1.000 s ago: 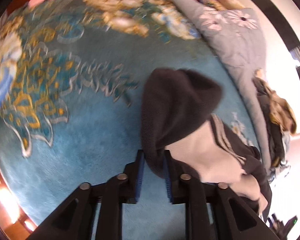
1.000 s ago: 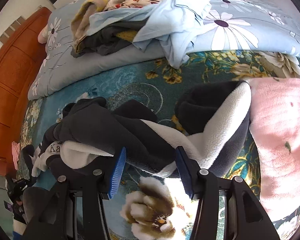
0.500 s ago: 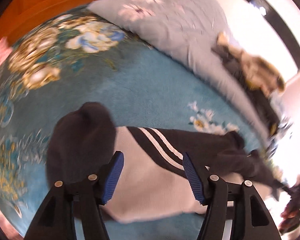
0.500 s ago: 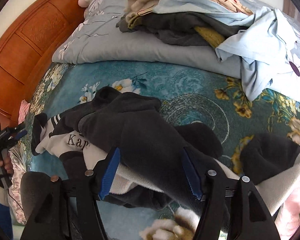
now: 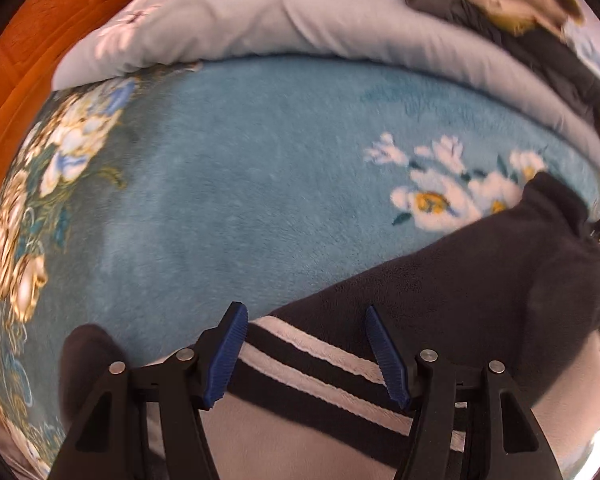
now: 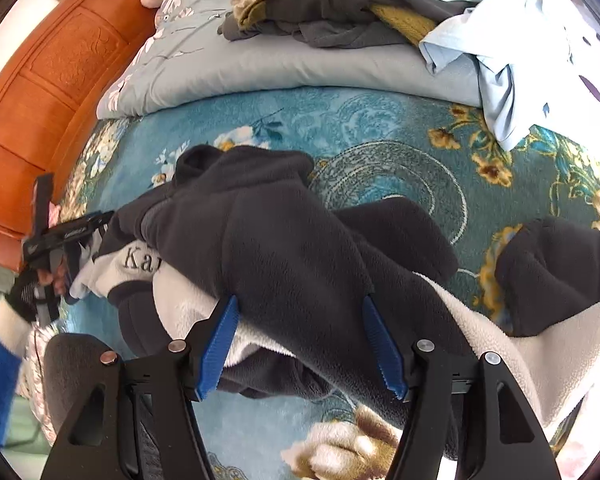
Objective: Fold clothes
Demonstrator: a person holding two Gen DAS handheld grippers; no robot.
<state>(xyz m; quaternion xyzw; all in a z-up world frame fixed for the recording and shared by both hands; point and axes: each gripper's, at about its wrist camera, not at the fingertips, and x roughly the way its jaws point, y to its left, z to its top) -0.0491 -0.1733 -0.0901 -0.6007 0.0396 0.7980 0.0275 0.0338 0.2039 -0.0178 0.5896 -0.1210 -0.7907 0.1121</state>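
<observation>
A dark grey and white fleece garment (image 6: pixel 284 256) with lettering lies crumpled on the teal floral blanket (image 6: pixel 400 128). In the left wrist view its striped white and dark part (image 5: pixel 320 364) lies just under my left gripper (image 5: pixel 306 350), which is open and empty above it. My right gripper (image 6: pixel 300 346) is open, its blue pads on either side of a dark fold of the garment, not closed on it. The left gripper also shows in the right wrist view (image 6: pixel 66 236), at the garment's left end.
A grey floral quilt (image 6: pixel 260 64) lies along the far side, with a pile of clothes (image 6: pixel 340 12) and a light blue shirt (image 6: pixel 512 64) on it. An orange wooden headboard (image 6: pixel 40 92) stands at the left. Pink cloth lies at the right edge.
My left gripper let go of the dark sleeve, opened wide and swung towards the garment's striped part. My right gripper shifted left along the garment and stayed open.
</observation>
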